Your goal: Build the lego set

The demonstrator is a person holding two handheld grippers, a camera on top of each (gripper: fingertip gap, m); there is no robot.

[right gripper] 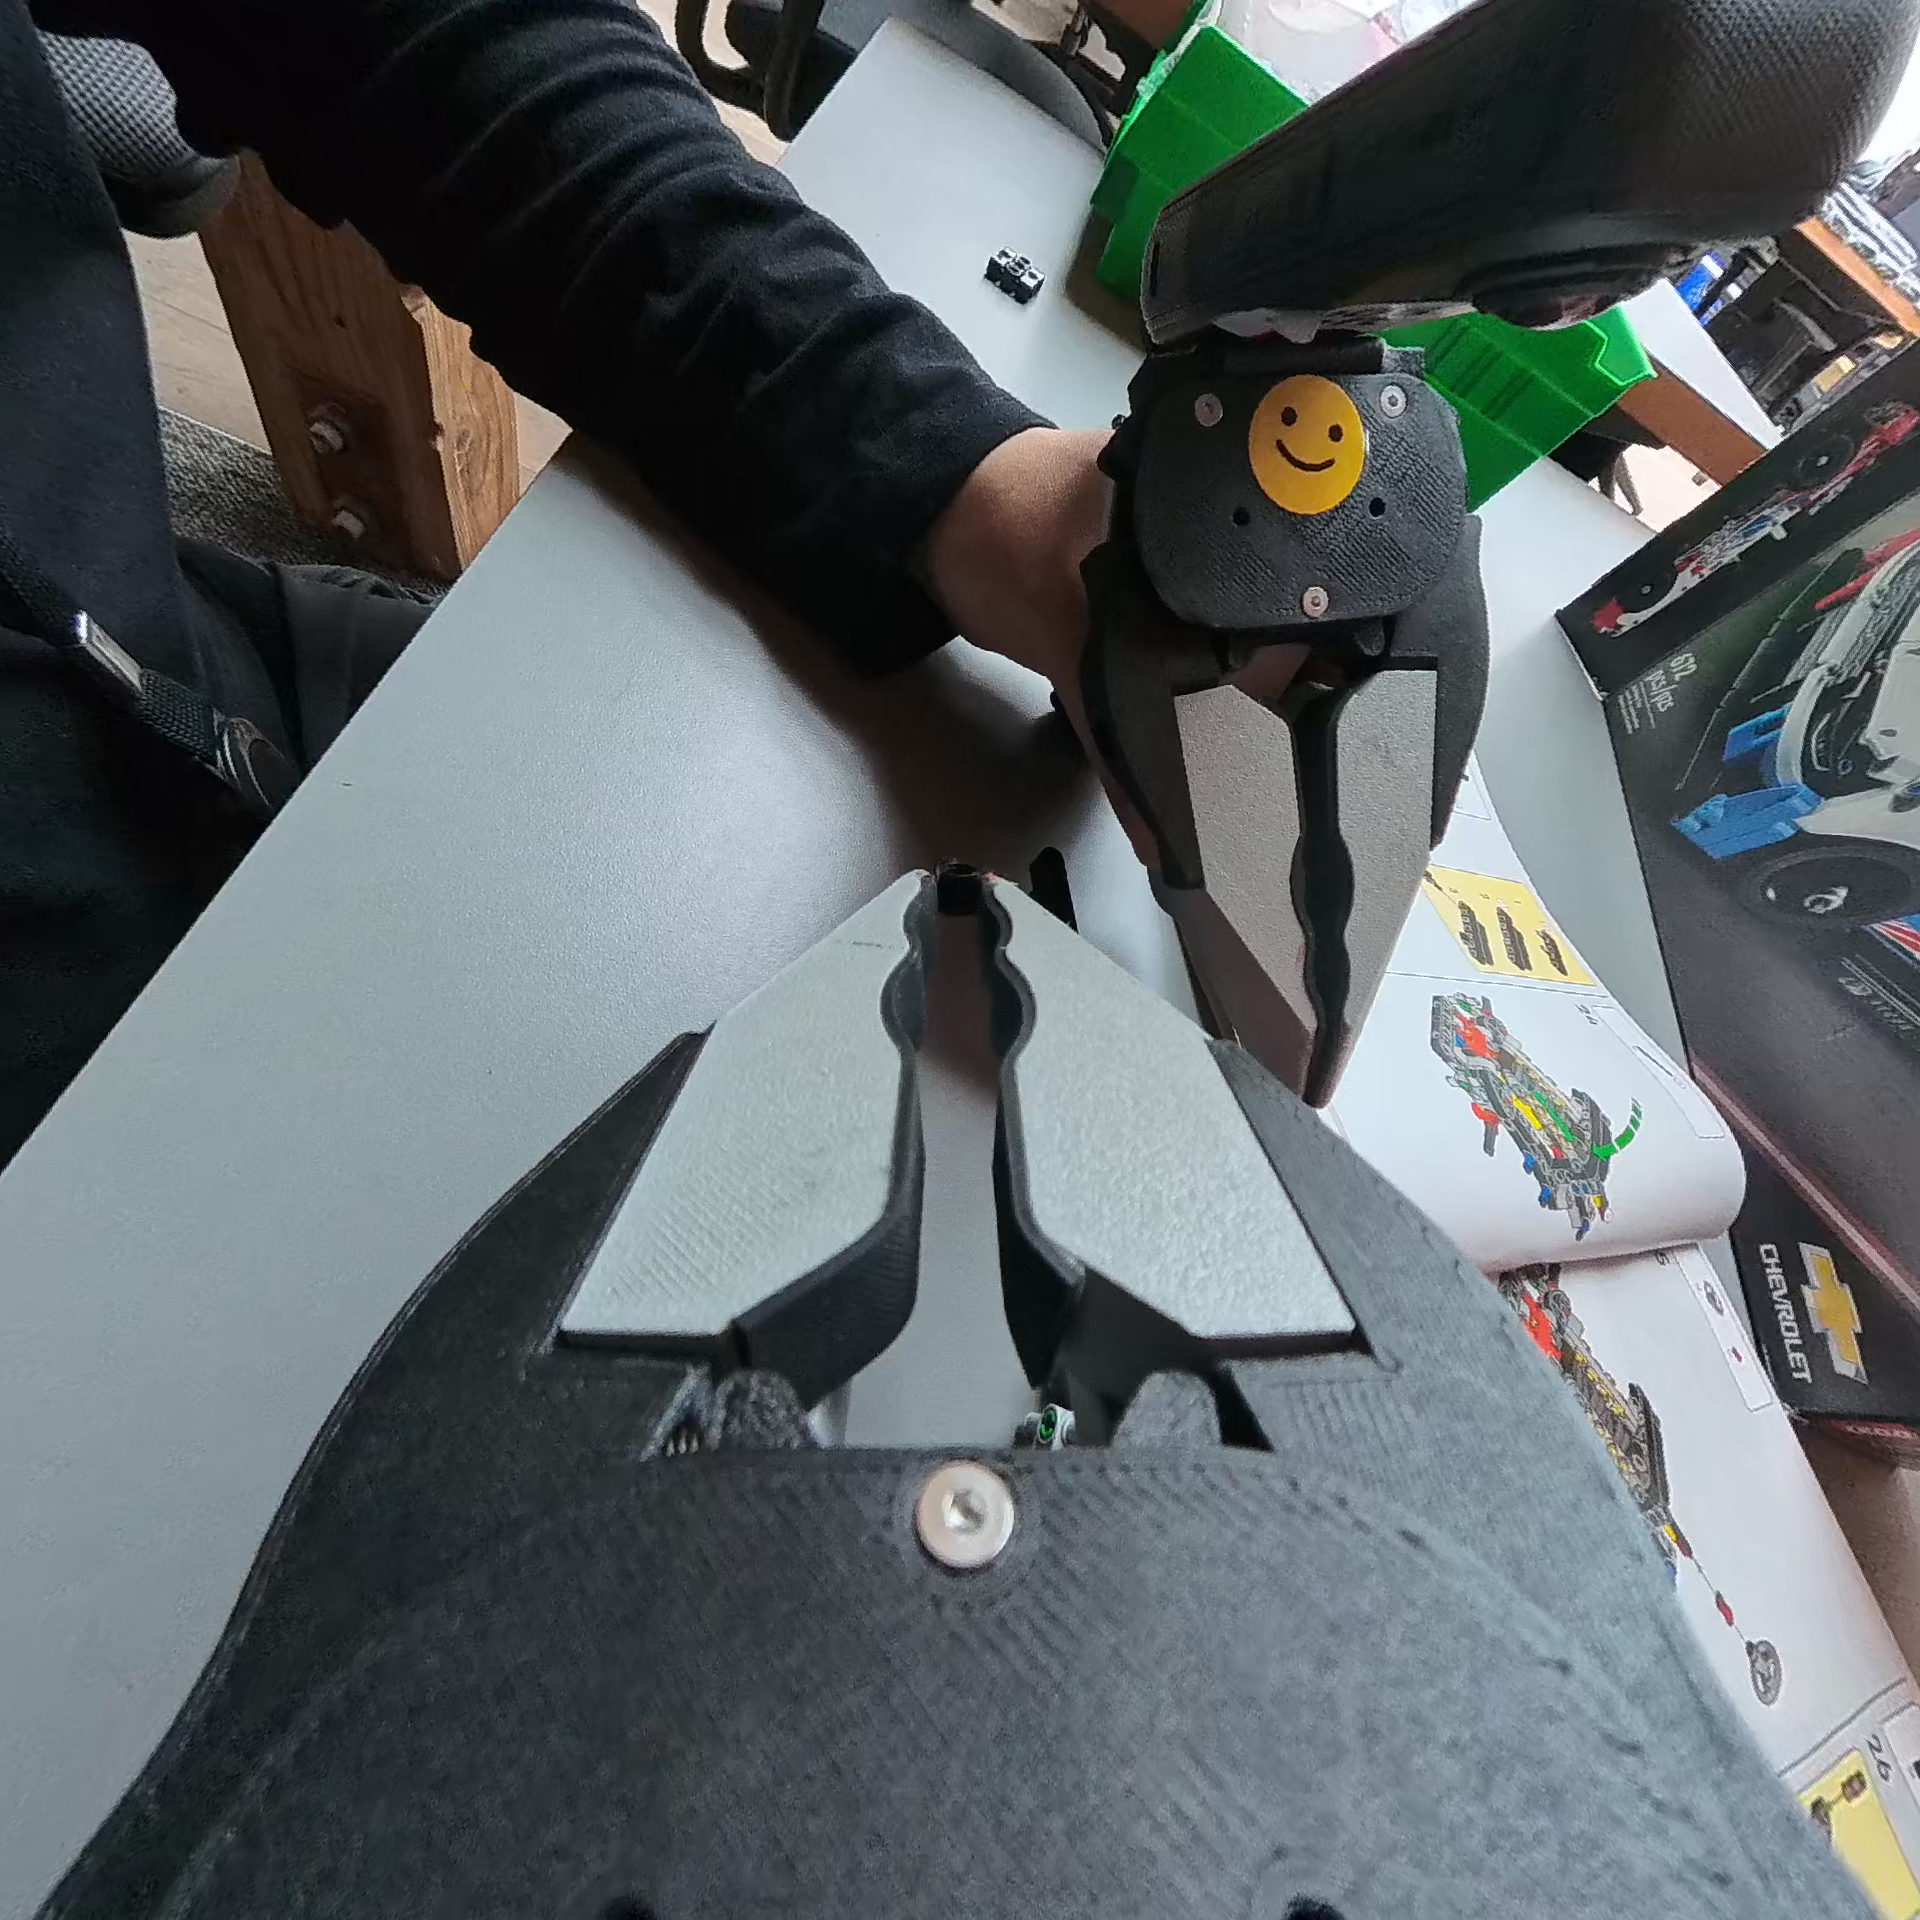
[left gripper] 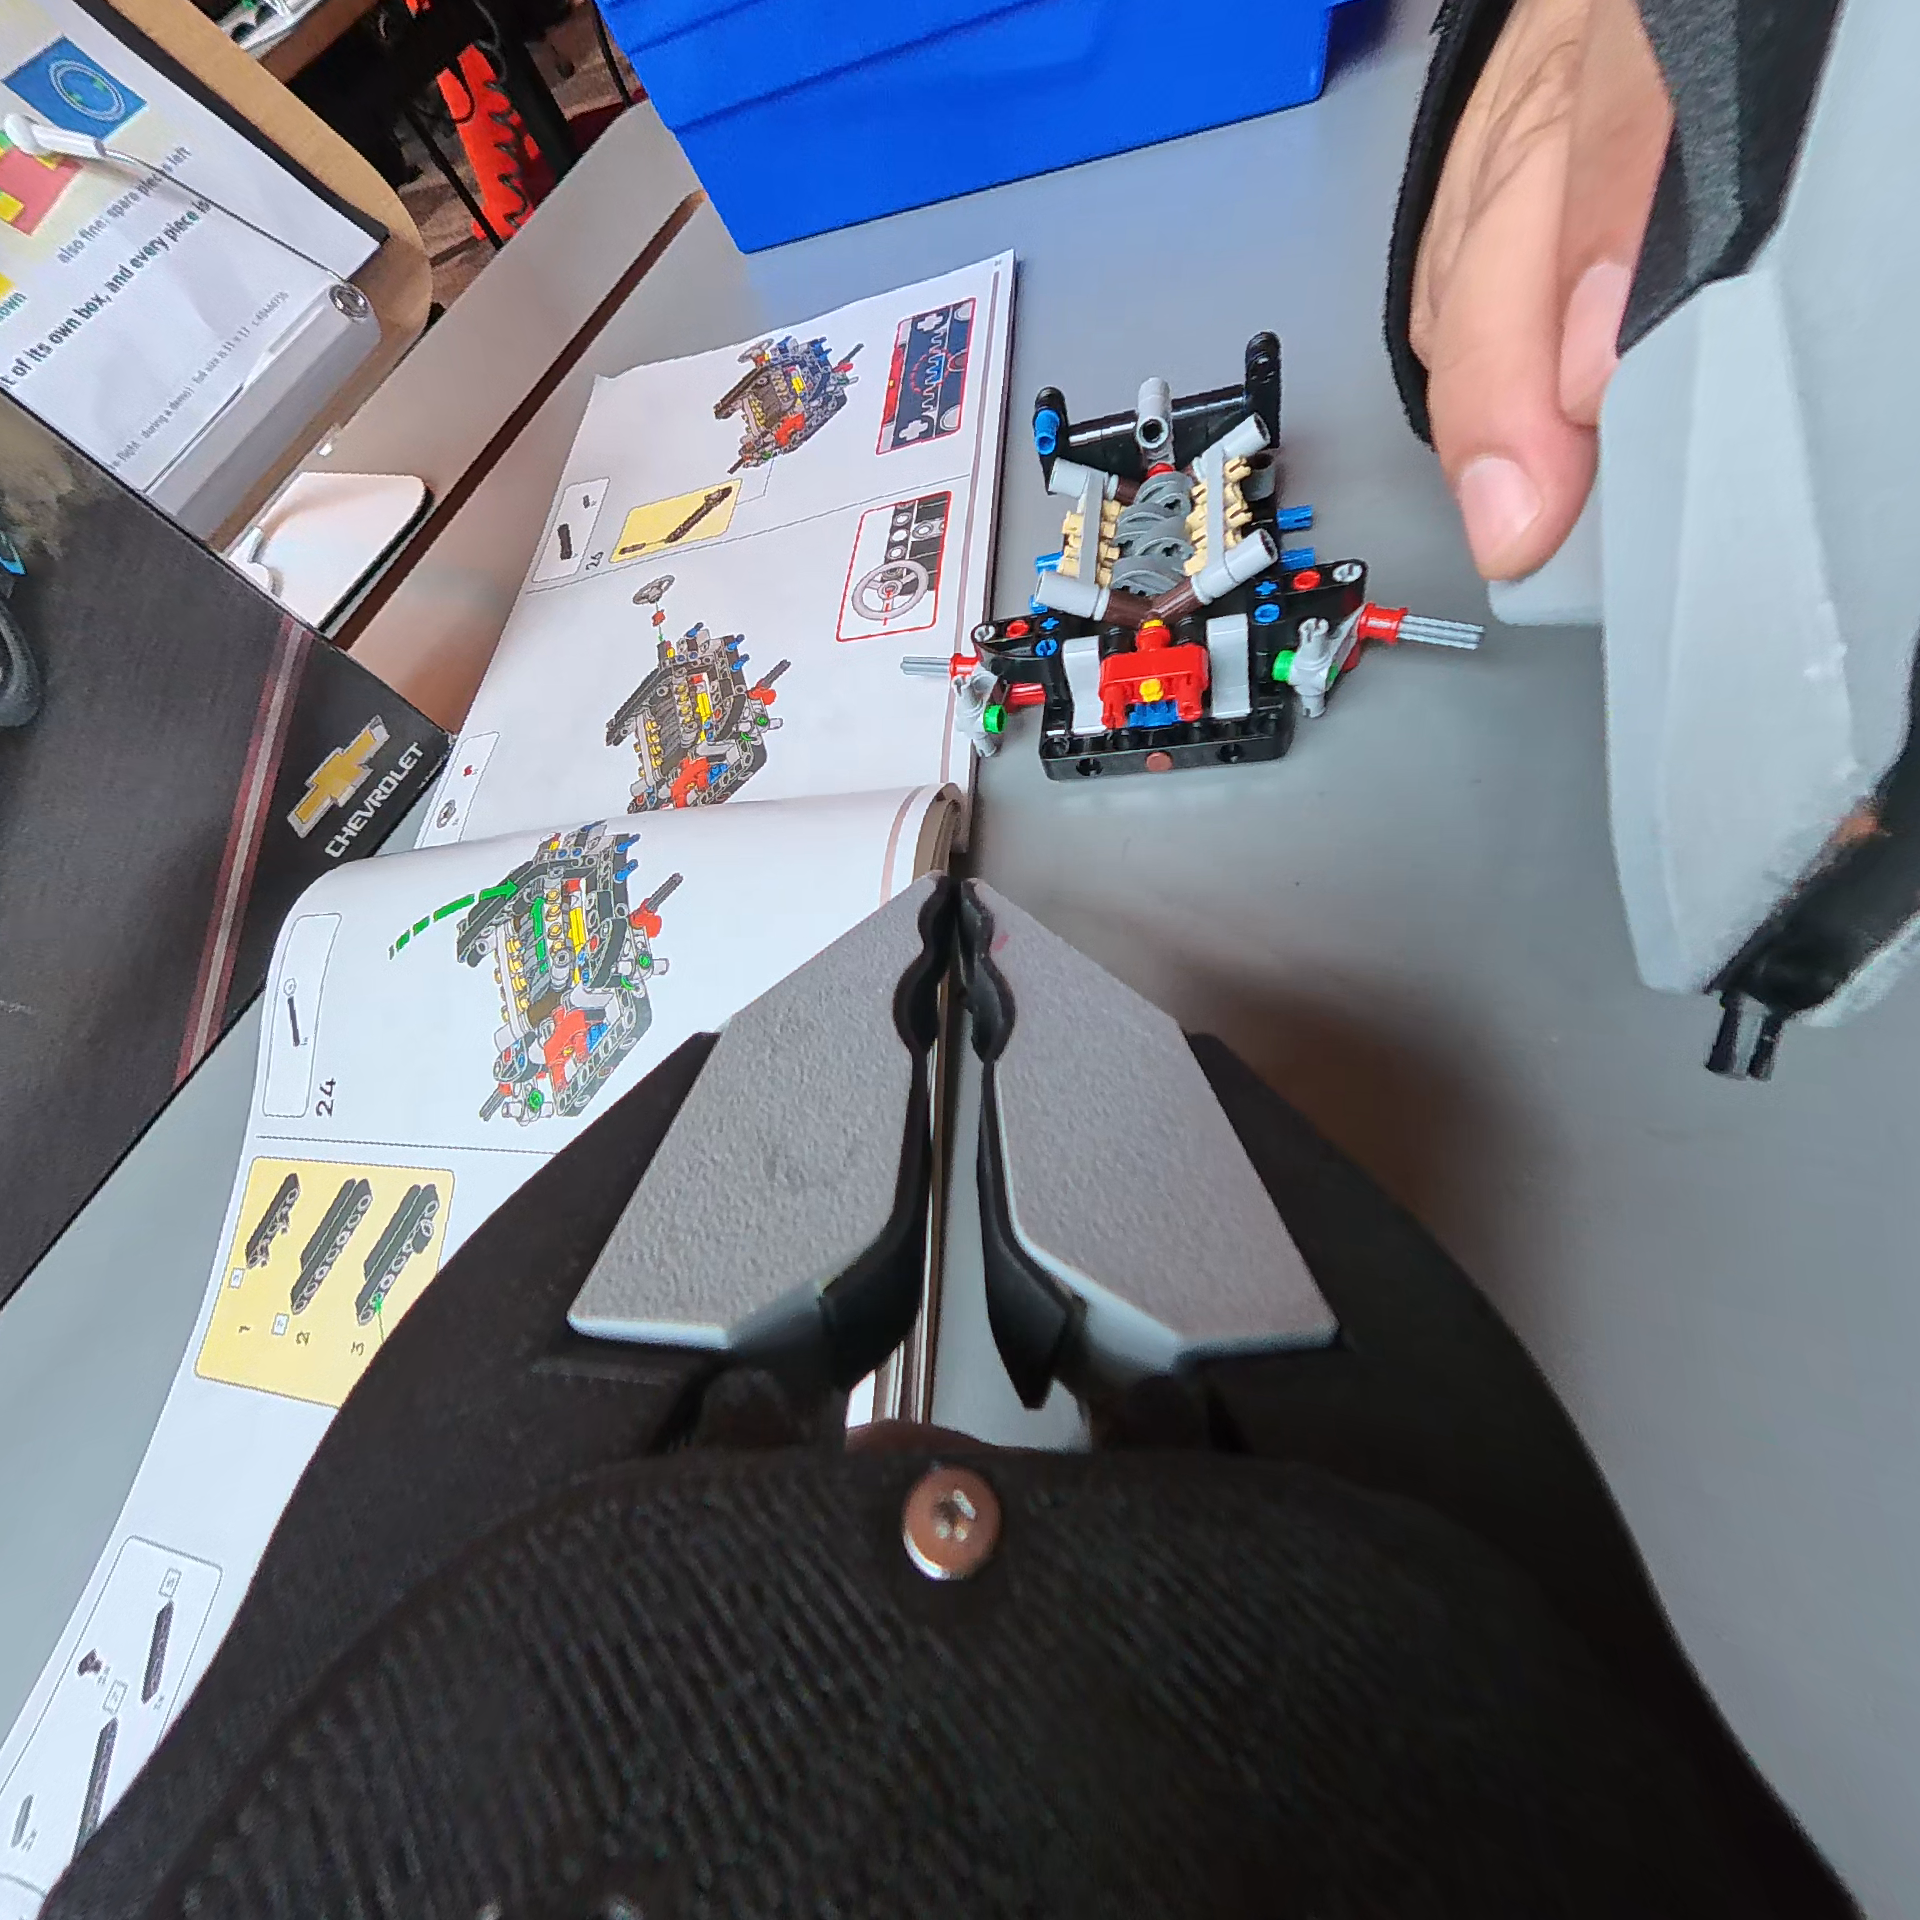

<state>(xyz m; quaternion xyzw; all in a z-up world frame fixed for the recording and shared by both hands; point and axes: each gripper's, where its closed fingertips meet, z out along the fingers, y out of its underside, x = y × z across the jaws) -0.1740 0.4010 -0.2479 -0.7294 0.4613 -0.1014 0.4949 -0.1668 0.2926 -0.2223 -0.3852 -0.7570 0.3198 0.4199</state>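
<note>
The partly built lego chassis [left gripper: 1164, 603], a black frame with grey, tan, red and blue parts, sits on the grey table [left gripper: 1455, 1247] beside the open instruction booklet [left gripper: 790, 582]. My left gripper [left gripper: 958, 894] is shut with nothing visible between its fingers, and it hangs over the booklet's right edge, short of the chassis. It also shows in the right wrist view [right gripper: 1325, 1060]. My right gripper [right gripper: 956, 894] is shut on a small black lego piece [right gripper: 954, 891]. In the left wrist view this gripper [left gripper: 1766, 997] is right of the chassis, with the black piece [left gripper: 1745, 1039] sticking out of its tips.
A dark lego box [left gripper: 156, 779] lies left of the booklet. A blue bin [left gripper: 987, 104] stands behind the chassis. A green bin [right gripper: 1507, 384] and a small loose black part [right gripper: 1016, 275] are on the table in the right wrist view. A person's sleeve [right gripper: 623, 260] reaches over the table. There is about 11 cm between the tips of the two grippers.
</note>
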